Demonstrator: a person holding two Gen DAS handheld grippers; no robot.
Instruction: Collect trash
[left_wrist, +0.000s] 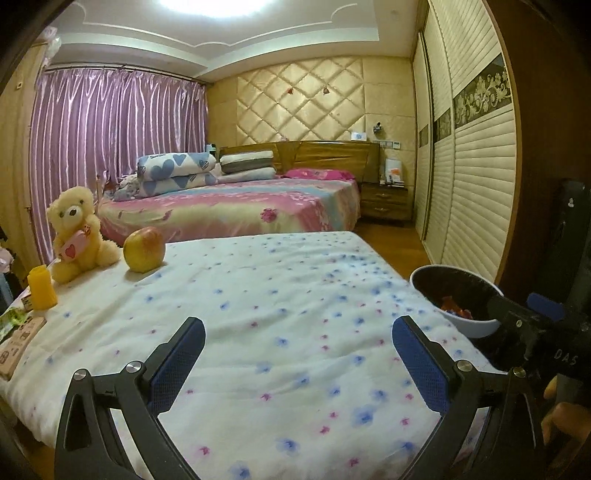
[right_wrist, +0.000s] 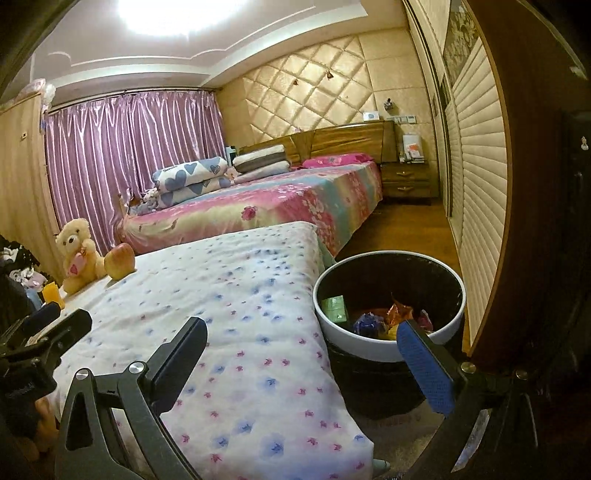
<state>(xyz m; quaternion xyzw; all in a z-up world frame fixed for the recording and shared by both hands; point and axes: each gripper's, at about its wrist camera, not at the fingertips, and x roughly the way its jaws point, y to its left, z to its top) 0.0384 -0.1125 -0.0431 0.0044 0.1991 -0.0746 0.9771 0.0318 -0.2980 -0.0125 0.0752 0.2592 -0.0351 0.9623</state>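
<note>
Here the near surface is a padded table top under a white floral cover (left_wrist: 280, 295), dotted with small blue and pink blossoms, its middle bare. Along its far left edge sit a cream teddy bear (left_wrist: 75, 232) clutching a pink heart, a yellow-red apple (left_wrist: 144, 249) just beside it, and an orange-yellow cup (left_wrist: 42, 288) nearer the left corner; flat printed packets (left_wrist: 18, 332) lie at the left edge. Beyond stands a bed (left_wrist: 236, 206) with a pink flowered sheet, folded heart-print quilts (left_wrist: 177, 171) and a wooden headboard against a quilted gold wall. Purple curtains (left_wrist: 110, 147) hang at the left, slatted wardrobe doors (left_wrist: 476, 177) line the right, and a wooden nightstand (left_wrist: 386, 201) stands between bed and wardrobe.

The trash bin (right_wrist: 388, 343), round with a white rim and black liner, stands on the floor touching the cover's right edge. Inside it lie the collected trash (right_wrist: 391, 317): a green packet against the left wall, a blue wrapper and orange-red crumpled wrappers at the bottom.

The left gripper (left_wrist: 297, 358) hovers above the cover with jaws spread wide and nothing between them. The right gripper (right_wrist: 303, 358) is likewise spread and empty, one finger over the cover's right edge, the blue-padded one over the bin's near rim.
</note>
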